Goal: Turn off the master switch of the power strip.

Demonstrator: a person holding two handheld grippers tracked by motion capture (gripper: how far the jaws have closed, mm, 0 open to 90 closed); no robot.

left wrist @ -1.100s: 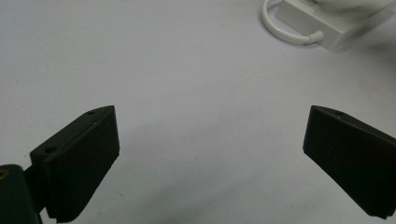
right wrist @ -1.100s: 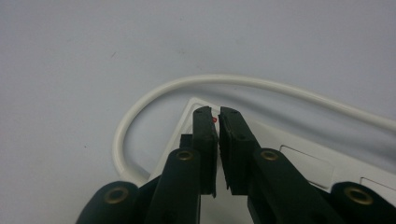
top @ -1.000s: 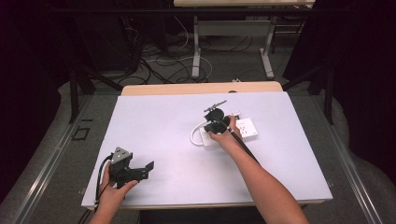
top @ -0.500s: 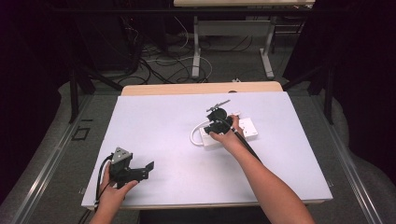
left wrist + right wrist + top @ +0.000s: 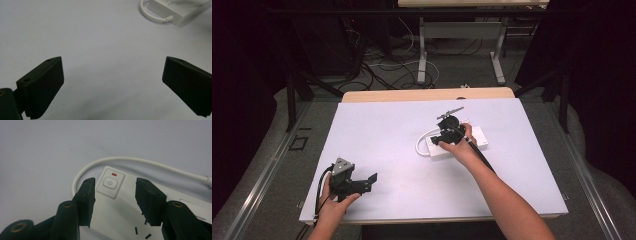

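Two grippers work over the white surface (image 5: 377, 125). Near its front left corner the left gripper (image 5: 362, 184) rests idle, jaws spread wide with nothing between them. Farther back, right of the middle, the right gripper (image 5: 115, 200) hangs over the white power strip (image 5: 476, 136), its jaws having just been opening, now half apart and bare. They flank the power button (image 5: 110, 183); its red light (image 5: 114, 173) shows, so the pressing looks done and only pulling away remains.

White table (image 5: 387, 125) bears a power strip (image 5: 477, 137)
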